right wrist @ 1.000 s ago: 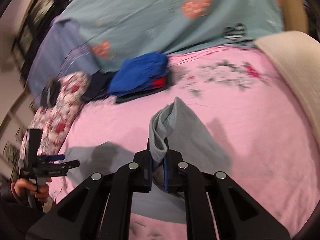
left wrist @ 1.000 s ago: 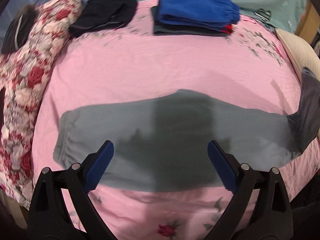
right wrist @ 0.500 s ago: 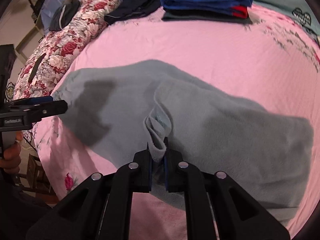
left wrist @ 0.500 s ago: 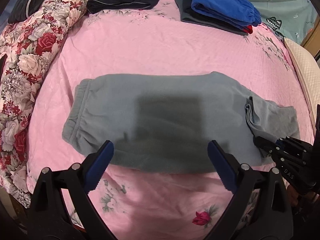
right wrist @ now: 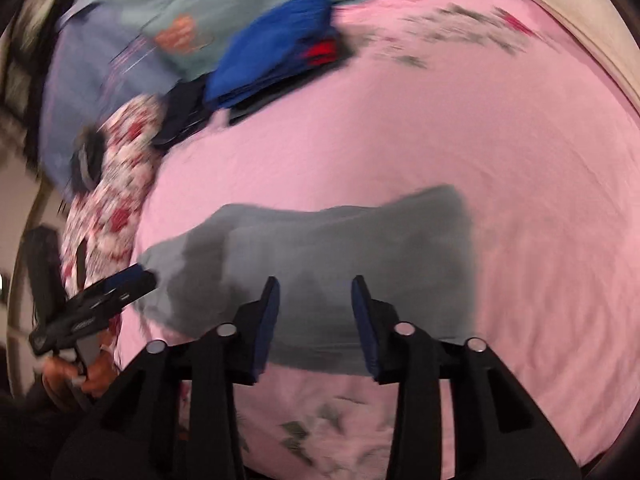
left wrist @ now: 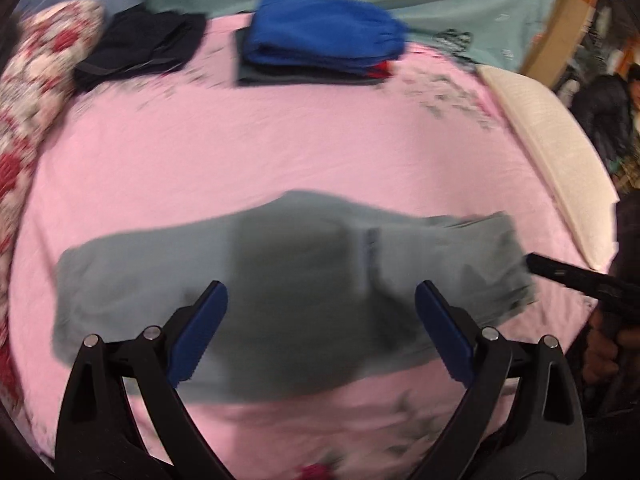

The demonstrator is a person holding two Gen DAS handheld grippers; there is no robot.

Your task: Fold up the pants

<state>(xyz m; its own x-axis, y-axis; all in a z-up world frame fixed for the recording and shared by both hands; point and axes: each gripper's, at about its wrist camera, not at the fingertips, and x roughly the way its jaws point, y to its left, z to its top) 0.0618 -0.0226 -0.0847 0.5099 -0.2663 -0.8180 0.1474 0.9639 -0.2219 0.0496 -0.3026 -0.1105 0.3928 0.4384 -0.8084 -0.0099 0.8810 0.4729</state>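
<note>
Letting the folded end settle, both grippers clear of the cloth.

I see the grey pants [left wrist: 280,296] flat on the pink bedspread [left wrist: 280,152], long axis across my left view, folded-over end toward the right gripper [right wrist: 315,322]. Its jaws are opening, empty; my left gripper [left wrist: 320,332] gapes wide, empty. I should back off straight, not snagging the layer.

Count: one grey pants [left wrist: 280,292] lying flat; one stack [left wrist: 320,46] of folded clothes; one dark garment [left wrist: 140,50]; two grippers [left wrist: 320,336] [right wrist: 316,322]; one floral quilt [left wrist: 28,92]; one cream pillow [left wrist: 552,152].
</note>
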